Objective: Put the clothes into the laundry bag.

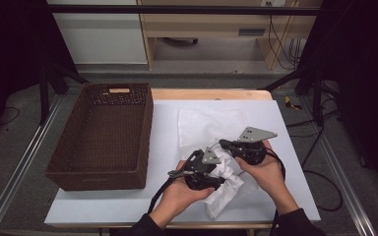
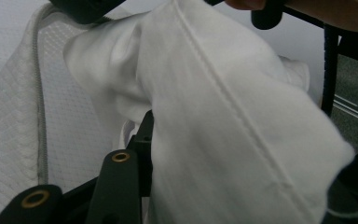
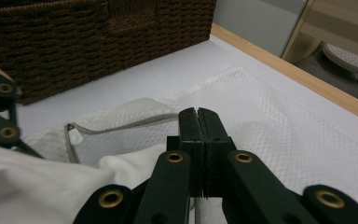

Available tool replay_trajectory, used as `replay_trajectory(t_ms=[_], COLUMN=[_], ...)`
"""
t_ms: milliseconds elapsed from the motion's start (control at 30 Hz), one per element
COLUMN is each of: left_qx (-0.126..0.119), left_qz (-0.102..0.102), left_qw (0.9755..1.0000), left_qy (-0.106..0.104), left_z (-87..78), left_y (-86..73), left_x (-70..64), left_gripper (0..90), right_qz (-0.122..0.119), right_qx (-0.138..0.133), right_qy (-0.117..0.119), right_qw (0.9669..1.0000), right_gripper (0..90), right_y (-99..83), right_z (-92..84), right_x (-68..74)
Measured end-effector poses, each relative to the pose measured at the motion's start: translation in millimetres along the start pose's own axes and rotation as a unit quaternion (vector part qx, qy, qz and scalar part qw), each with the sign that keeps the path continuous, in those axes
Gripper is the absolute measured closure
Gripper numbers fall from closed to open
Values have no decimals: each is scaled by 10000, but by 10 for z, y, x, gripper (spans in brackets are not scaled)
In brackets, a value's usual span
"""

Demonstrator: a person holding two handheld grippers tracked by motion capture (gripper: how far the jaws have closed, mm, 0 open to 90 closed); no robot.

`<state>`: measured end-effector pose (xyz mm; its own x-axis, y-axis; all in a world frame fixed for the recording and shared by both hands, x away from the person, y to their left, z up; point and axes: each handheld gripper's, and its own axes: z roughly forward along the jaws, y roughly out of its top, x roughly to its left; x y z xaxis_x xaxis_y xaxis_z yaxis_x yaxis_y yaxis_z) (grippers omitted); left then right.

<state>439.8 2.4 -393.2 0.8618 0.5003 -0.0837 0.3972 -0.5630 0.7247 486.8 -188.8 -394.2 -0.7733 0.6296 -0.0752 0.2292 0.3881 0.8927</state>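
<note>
Over the mesh laundry bag (image 3: pixel 279 121), left gripper (image 1: pixel 215 173) clasps crumpled white cloth (image 1: pixel 226 189); right gripper (image 1: pixel 223 143) closed.

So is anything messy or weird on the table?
Only the white cloth: it is crumpled in a bunch between the left gripper and the right gripper, at the open zip of a flat white mesh bag. One end trails toward the table's near edge. The brown wicker basket sits straight and looks undamaged.

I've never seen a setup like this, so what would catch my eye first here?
Two hand-held grippers, the left gripper and right gripper, meet over a bunched white cloth near the table's front. A white mesh bag lies flat behind them, and a dark wicker basket sits at the left.
</note>
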Motion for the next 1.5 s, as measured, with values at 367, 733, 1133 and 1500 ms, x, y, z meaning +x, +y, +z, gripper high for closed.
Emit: replay_trajectory(t_ms=[367,733,1133,1500], left_qx=[72,64,-16,-73], left_qz=[-184,-259,-397,-428], left_qw=[9997,9994,9988,9983], left_qy=[160,216,297,399], left_z=[128,177,163,227], left_y=[72,67,106,116], left_x=[145,187,210,270], left_gripper=[557,556,554,552], right_qz=[-67,-114,-145,-140], right_qx=[-80,-86,-129,-132], right_qy=[2,-15,-6,-22], right_qw=[9999,9999,9998,9998], right_gripper=[899,899,899,899], right_y=[50,76,103,102], right_z=[-59,-75,-97,-105], right_x=[20,18,32,30])
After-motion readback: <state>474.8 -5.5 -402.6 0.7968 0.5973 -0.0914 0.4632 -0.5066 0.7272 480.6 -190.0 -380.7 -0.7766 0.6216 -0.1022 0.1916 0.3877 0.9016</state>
